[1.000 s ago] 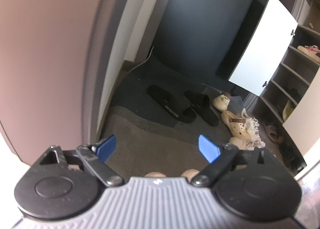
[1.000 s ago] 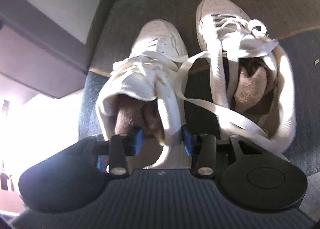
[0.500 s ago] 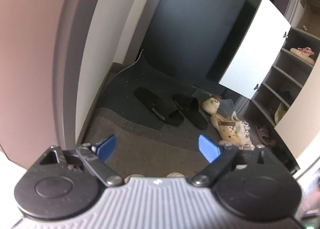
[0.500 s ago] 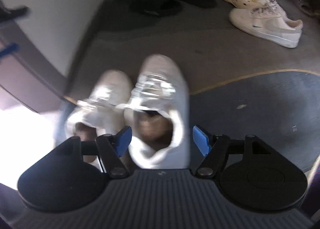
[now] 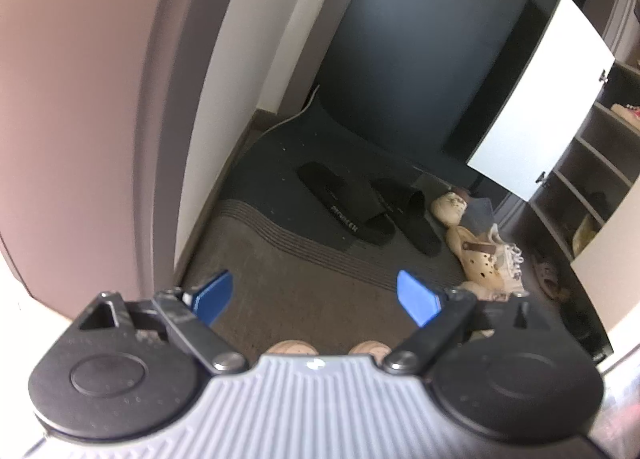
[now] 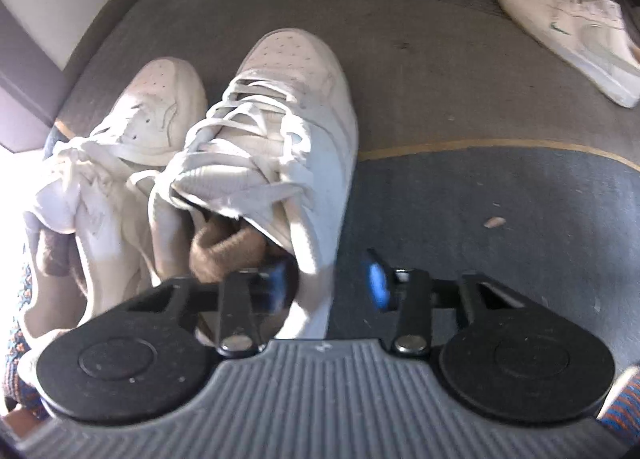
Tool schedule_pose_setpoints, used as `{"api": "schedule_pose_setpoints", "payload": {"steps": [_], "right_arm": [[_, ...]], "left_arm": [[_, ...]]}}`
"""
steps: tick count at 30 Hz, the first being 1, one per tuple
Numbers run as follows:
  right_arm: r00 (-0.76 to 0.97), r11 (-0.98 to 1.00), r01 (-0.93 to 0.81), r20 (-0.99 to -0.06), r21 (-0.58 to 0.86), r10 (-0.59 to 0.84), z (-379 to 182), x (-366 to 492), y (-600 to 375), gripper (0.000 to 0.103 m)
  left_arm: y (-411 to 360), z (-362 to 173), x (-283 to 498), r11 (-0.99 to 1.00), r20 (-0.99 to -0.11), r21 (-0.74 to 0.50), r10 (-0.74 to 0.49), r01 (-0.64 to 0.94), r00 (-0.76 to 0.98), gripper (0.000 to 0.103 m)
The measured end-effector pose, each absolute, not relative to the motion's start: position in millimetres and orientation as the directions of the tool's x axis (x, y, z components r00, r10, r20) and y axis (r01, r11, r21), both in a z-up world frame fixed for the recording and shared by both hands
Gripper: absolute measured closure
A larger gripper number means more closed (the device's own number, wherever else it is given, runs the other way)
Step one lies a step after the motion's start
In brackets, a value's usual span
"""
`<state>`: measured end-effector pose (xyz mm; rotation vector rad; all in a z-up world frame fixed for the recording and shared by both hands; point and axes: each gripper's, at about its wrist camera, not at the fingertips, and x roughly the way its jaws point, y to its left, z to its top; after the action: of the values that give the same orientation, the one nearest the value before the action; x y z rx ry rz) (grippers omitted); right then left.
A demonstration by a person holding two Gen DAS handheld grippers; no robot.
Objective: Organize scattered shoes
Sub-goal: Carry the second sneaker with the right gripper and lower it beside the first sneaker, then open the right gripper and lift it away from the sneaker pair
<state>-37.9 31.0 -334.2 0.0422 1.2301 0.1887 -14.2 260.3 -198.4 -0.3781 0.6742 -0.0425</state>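
Observation:
Two white lace-up sneakers stand side by side on the mat, the left one [image 6: 156, 111] and the right one [image 6: 288, 119], each with a brown sock [image 6: 224, 247] stuffed inside. My right gripper [image 6: 326, 285] points down at the right sneaker's heel. Its jaws are closing, with one blue pad inside the shoe's opening and the other outside. The heel's outer wall is between them, and a gap shows at the outer pad. My left gripper [image 5: 316, 295] hangs open over the brown mat with nothing between its fingers. The sneakers' toes [image 5: 292, 347] peek out just below it.
A pair of black slides [image 5: 348, 207] lies on the dark mat ahead. Right of them lie cream clogs [image 5: 480, 255] and another white sneaker [image 6: 572, 31]. A shoe cupboard [image 5: 592, 187] with its white door [image 5: 540, 107] open stands at the right, a wall at the left.
My right gripper let go of the left sneaker, opened wide, shifted to the right sneaker and sank to its heel, jaws narrowing. The left gripper stayed open and hardly moved.

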Motion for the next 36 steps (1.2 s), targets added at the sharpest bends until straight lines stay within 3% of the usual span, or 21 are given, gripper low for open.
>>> {"api": "schedule_pose_setpoints", "payload": {"steps": [11, 19, 21, 22, 23, 25, 31, 36], "right_arm": [[0.418, 0.953, -0.279, -0.878, 0.120, 0.233, -324, -79, 44, 0.080], [0.336, 0.953, -0.236, -0.905, 0.188, 0.262, -334, -78, 40, 0.075], [0.289, 0.943, -0.209, -0.905, 0.258, 0.312, -328, -72, 27, 0.072], [0.284, 0.937, -0.202, -0.899, 0.284, 0.334, -320, -72, 19, 0.063], [0.290, 0.935, -0.203, -0.894, 0.290, 0.340, -311, -74, 13, 0.047], [0.300, 0.936, -0.212, -0.893, 0.281, 0.336, -292, -76, 3, 0.033], [0.338, 0.918, -0.372, -0.901, 0.138, 0.272, -189, -81, -28, 0.033], [0.427, 0.895, -0.436, -0.855, 0.089, 0.293, -112, -67, -57, 0.028]], "left_arm": [[259, -199, -13, 0.932, -0.599, -0.358, -0.186, -0.054, 0.779, 0.012], [254, -181, -13, 0.947, -0.587, -0.322, -0.203, 0.004, 0.784, 0.012], [249, -154, -11, 0.940, -0.587, -0.321, -0.294, 0.116, 0.755, 0.012], [247, -141, -9, 0.931, -0.587, -0.321, -0.338, 0.171, 0.736, 0.011], [246, -137, -10, 0.931, -0.584, -0.315, -0.343, 0.183, 0.736, 0.011], [235, -108, -14, 0.929, -0.544, -0.267, -0.364, 0.256, 0.756, 0.003], [195, -41, 7, 0.898, -0.445, -0.199, -0.440, 0.393, 0.780, 0.001], [142, -40, 88, 0.884, -0.525, -0.204, -0.461, 0.420, 0.715, 0.001]]}}
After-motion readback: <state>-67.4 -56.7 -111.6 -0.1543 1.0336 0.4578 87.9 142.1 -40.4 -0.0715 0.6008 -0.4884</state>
